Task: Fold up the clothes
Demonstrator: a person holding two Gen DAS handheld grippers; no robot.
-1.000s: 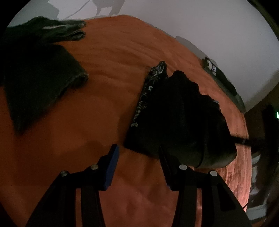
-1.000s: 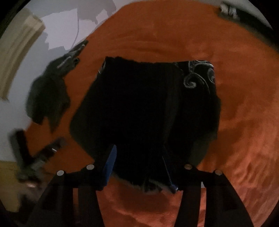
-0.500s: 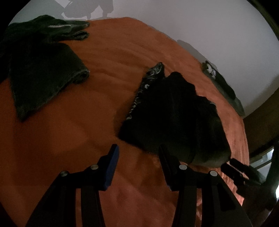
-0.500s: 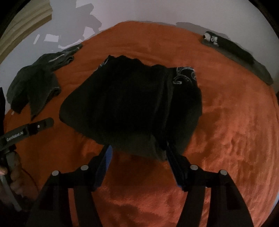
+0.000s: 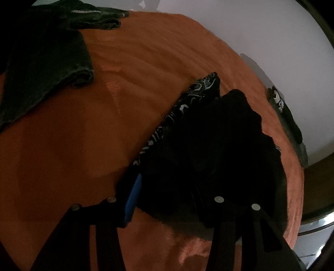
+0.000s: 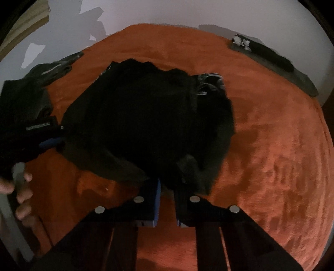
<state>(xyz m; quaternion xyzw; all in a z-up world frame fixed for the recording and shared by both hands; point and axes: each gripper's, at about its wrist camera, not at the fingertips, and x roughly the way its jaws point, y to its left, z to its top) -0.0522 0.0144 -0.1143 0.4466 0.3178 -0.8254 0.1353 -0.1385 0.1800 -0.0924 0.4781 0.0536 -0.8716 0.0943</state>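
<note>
An orange, deep-piled fleece blanket spreads under and ahead of the left gripper; its nap lies in soft ripples and reaches round to the far edge. Beyond that edge, ahead of the gripper, stands a plain white wall. To the gripper's right, past the blanket's edge, there is a brown wooden panel, and just below it a shiny curved metal rail. Ahead and to the left of the right gripper, grey shadows fall on the wall, and at the far left hangs a strip of beige pleated fabric.
</note>
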